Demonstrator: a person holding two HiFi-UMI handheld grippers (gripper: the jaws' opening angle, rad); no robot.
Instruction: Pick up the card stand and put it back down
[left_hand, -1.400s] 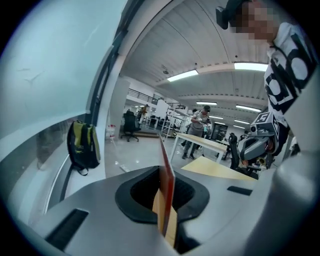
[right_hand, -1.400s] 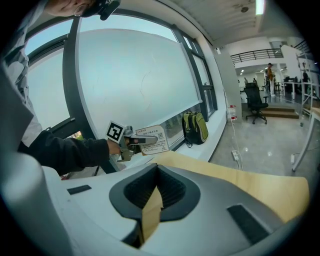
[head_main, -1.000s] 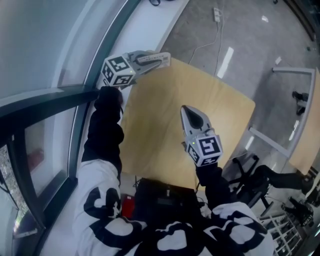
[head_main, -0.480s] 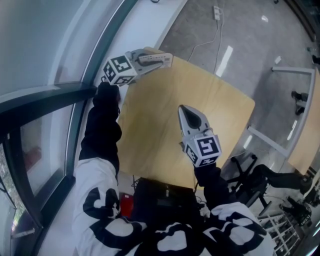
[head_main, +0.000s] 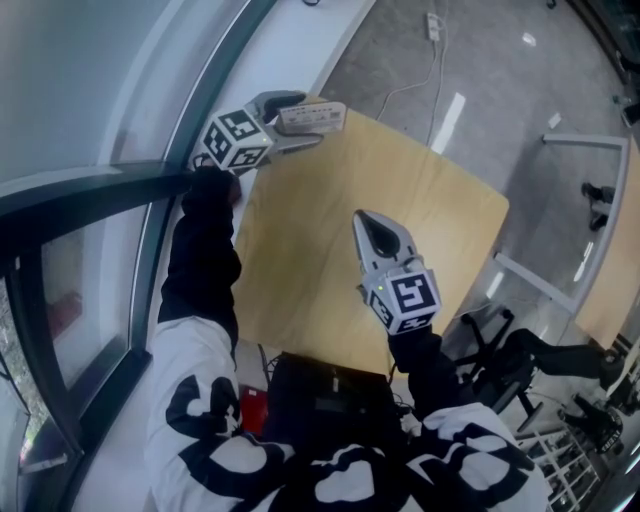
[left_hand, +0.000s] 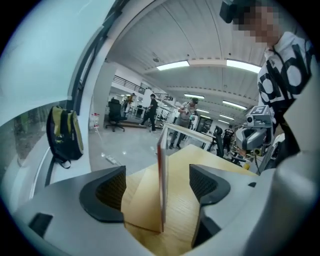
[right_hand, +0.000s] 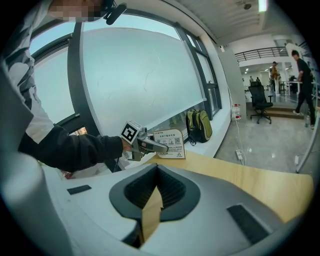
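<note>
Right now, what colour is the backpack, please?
The backpack is olive green and black, clearest in the left gripper view.

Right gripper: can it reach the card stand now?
Probably not cleanly: the left gripper, fingers just opened, straddles the card stand, and the right gripper is shut.

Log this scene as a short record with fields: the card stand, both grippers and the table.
card stand: upright on a far corner of the table
table: light wood, bare apart from the stand
left gripper: open; its jaws have just been opening, one on each side of the card stand, pads clear of it
right gripper: shut, nothing in it, above the table, apart from the stand
task state: stand set down and released
</note>
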